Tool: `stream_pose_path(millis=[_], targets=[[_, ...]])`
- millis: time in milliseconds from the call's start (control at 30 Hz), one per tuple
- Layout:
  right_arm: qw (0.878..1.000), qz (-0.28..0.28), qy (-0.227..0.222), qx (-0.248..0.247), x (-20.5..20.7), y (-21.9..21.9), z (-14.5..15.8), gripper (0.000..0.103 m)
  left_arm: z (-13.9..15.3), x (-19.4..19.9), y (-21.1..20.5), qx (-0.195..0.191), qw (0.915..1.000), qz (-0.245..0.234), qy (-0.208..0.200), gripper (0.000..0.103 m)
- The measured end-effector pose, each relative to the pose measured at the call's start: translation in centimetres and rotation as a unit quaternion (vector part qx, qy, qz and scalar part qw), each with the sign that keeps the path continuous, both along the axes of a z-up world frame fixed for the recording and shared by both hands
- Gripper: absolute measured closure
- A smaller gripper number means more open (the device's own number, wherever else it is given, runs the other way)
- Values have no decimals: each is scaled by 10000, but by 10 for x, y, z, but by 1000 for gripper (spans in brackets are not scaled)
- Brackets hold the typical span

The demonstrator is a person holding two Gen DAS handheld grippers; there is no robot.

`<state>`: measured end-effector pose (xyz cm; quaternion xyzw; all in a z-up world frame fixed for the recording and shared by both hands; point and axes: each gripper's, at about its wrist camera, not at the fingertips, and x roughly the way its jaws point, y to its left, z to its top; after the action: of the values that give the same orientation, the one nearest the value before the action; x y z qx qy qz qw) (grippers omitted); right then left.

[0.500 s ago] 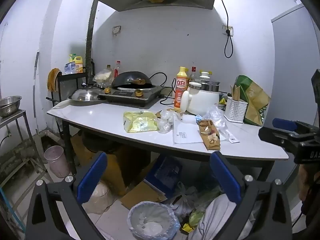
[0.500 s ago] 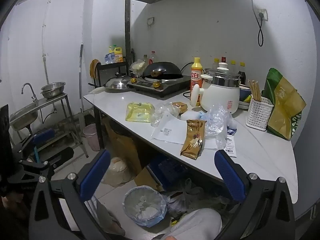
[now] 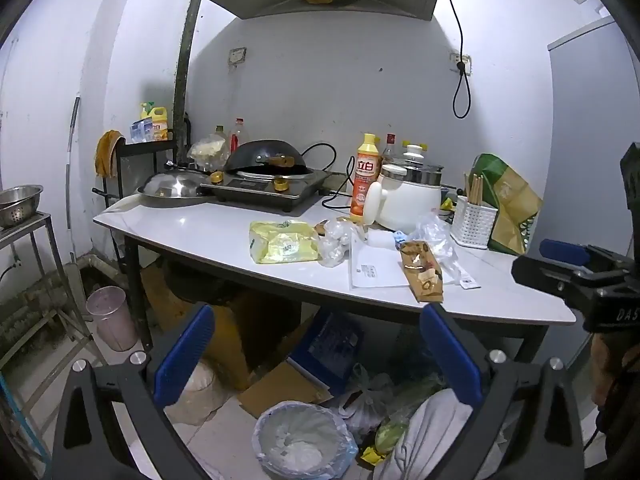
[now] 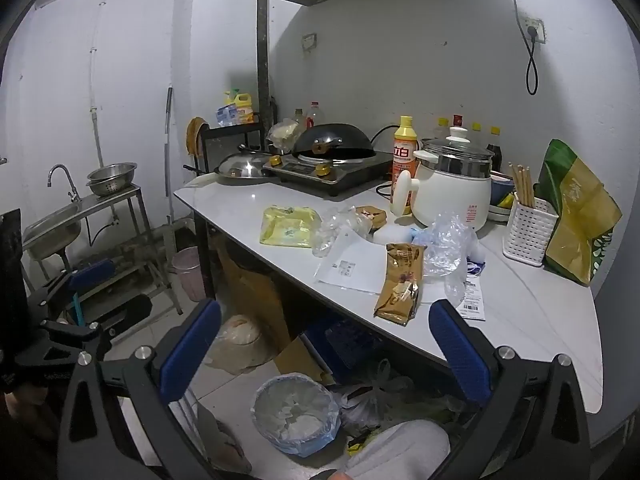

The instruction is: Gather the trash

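Observation:
Trash lies on the white table [image 3: 208,228] [image 4: 532,320]: a yellow packet [image 3: 282,241] [image 4: 289,226], a brown wrapper [image 3: 422,271] [image 4: 400,282], crumpled clear plastic [image 3: 434,240] [image 4: 448,250], a white paper sheet [image 3: 374,270] [image 4: 352,265] and a receipt [image 4: 472,300]. A bin with a blue liner [image 3: 304,440] [image 4: 296,412] stands on the floor below. My left gripper [image 3: 316,354] and my right gripper [image 4: 324,350] are both open and empty, held in front of the table, apart from the trash.
On the table stand a stove with a wok [image 3: 268,178], a wok lid [image 3: 176,188], an orange bottle [image 3: 366,178], a white pot [image 3: 408,196], a chopstick basket [image 3: 474,222] and a green bag [image 3: 508,204]. Boxes and bags lie under the table. A sink [image 4: 52,232] is at left.
Both views have shifted slightly closer to the table. Nothing on the table has moved and both grippers remain open.

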<state>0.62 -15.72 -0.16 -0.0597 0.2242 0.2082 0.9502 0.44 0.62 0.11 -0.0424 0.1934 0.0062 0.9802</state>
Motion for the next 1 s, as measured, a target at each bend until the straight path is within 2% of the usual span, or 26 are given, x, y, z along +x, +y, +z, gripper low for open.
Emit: stream_pose_path(millis=[1000], targets=[[9999,47,104,18,9,-1,-4,0,-5,3,8,-55,9999,58,103,1]])
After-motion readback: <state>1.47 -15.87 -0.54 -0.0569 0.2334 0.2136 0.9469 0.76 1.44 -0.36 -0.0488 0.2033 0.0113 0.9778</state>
